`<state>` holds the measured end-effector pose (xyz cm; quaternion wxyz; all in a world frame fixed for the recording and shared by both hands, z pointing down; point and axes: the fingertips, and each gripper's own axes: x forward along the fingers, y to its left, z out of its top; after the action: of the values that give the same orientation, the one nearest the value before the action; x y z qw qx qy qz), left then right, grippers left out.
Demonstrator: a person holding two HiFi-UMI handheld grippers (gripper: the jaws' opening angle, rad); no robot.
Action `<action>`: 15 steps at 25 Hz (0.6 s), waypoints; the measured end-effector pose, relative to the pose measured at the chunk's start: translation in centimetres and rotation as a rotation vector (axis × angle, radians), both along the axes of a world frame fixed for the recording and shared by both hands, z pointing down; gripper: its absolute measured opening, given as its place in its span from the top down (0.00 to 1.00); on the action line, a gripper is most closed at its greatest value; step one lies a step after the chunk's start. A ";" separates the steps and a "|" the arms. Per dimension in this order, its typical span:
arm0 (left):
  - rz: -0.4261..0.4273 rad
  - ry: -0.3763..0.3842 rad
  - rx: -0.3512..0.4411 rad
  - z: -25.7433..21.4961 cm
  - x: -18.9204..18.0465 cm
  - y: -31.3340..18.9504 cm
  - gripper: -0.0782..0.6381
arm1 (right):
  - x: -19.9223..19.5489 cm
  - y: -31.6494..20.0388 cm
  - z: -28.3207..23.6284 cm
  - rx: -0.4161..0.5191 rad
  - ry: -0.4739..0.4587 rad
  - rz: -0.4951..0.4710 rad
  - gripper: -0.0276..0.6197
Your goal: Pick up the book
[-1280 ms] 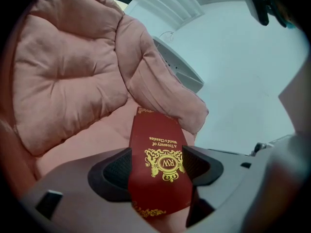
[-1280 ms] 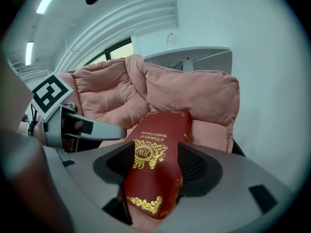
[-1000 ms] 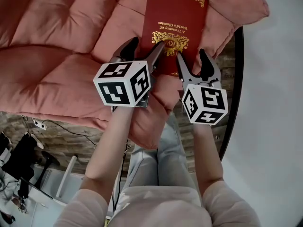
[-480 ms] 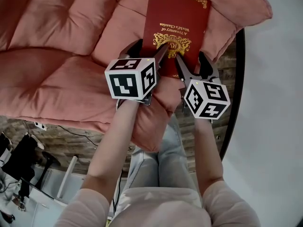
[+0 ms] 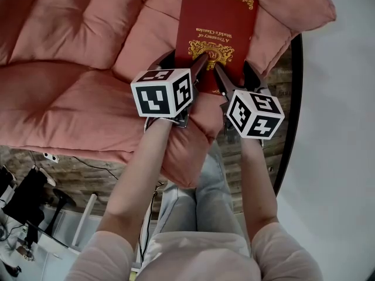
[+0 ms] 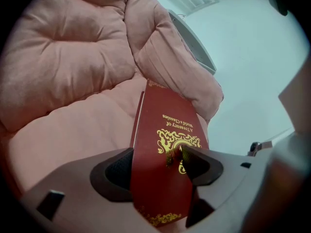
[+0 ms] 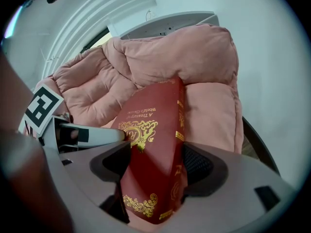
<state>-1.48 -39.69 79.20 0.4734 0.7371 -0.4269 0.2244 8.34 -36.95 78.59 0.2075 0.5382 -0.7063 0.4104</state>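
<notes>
Book point(image 5: 217, 16) is lying with its near end between the jaws of both grippers; the left gripper point(image 5: 184, 58) is straddling the near left corner and the right gripper point(image 5: 232, 69) the near right corner, each with one jaw over the cover and the other outside the side edge.

It is showing as a dark red hardback with gold scrollwork at the corners, a gold emblem in the middle and a gold title, which is reading upside down in the head view.

The left jaws are standing wide apart with the book between them; the inner tip is lying at the gold emblem, the outer pad is sitting just beside the edge, and no clamp is showing. The right jaws have just been opening and are standing wide, the book between them and the pads not pressing on it.

Behind the jaws the marker cubes point(image 5: 162, 92) are facing the camera. The book is resting near the right edge of a pink tufted cushion point(image 5: 70, 51); a dark chair rim point(image 5: 291, 98) is curving past that edge.
</notes>
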 end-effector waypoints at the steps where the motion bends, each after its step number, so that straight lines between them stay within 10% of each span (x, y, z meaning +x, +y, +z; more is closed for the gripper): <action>1: 0.001 -0.003 0.002 -0.1 0.0 0.0 0.46 | 0.0 0.0 0.0 -0.002 0.000 -0.001 0.44; 15: -0.046 -0.058 0.056 -3.2 0.1 0.0 0.47 | 0.1 -0.1 -2.8 -0.011 -0.035 0.025 0.44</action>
<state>-1.35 -39.64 76.00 0.4448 0.7332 -0.4637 0.2227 8.44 -37.07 75.82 0.1928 0.5389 -0.7007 0.4260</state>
